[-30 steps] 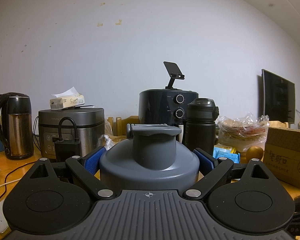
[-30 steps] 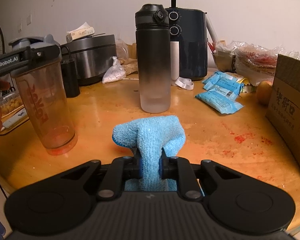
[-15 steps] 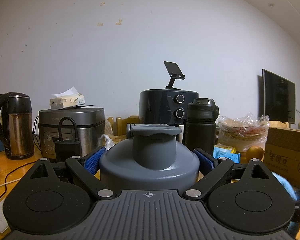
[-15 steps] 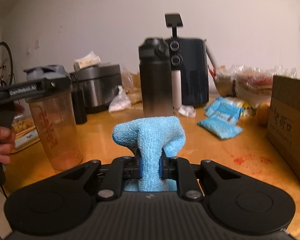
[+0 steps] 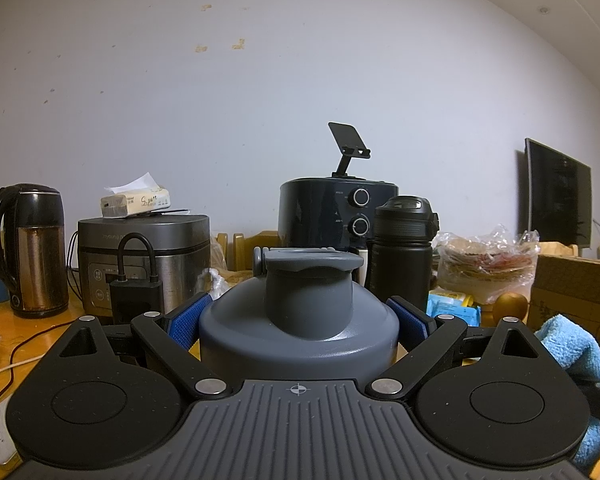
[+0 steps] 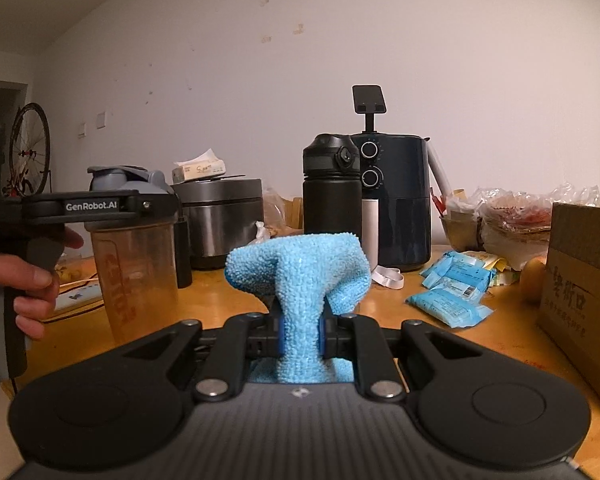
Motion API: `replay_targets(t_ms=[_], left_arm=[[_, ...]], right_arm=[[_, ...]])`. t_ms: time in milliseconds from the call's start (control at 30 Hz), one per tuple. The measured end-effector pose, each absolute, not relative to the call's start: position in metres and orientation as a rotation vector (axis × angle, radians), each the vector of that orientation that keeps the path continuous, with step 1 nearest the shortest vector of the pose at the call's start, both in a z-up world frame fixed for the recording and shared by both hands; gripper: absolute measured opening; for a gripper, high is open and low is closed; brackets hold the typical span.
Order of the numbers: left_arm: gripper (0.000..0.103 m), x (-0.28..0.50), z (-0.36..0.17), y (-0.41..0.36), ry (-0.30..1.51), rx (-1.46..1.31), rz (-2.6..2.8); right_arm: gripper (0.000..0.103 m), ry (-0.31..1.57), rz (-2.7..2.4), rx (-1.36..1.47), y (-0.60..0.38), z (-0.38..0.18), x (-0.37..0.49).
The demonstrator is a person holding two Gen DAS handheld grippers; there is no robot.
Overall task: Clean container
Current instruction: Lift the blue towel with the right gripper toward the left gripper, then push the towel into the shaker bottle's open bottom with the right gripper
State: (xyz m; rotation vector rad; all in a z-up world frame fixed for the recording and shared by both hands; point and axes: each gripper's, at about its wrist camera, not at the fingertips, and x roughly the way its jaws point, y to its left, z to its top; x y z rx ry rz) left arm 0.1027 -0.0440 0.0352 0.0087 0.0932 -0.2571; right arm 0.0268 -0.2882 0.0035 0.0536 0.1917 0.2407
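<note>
Tabletop sinks as cloth-gripping right tool [image 6: 300, 326] tilted up.

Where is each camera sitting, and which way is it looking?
Left wrist: sits on the left gripper, looking level over the shaker bottle it clamps, toward the wall; only its fingers show.
Right wrist: sits on the right gripper, which pinches the blue cloth, facing the table; the person's hand shows on the left.
Shared: shaker bottle, blue cloth, black bottle, air fryer, rice cooker.
</note>
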Motion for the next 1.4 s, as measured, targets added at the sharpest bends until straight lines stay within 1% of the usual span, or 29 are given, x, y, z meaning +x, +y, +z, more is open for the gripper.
replay_targets(t_ms=[633, 1400], left_arm=[[0.095, 0.104, 0.033, -0.029, 0.072, 0.011, -0.363], [0.094, 0.120, 0.024, 0.003, 0.049, -0.001, -0.690]], right_arm=[[0.007, 0.173, 0.351, 0.044, -0.287, 0.002, 0.022], [0.007, 0.188, 0.592, 0.047, -0.290, 0.001, 0.028]])
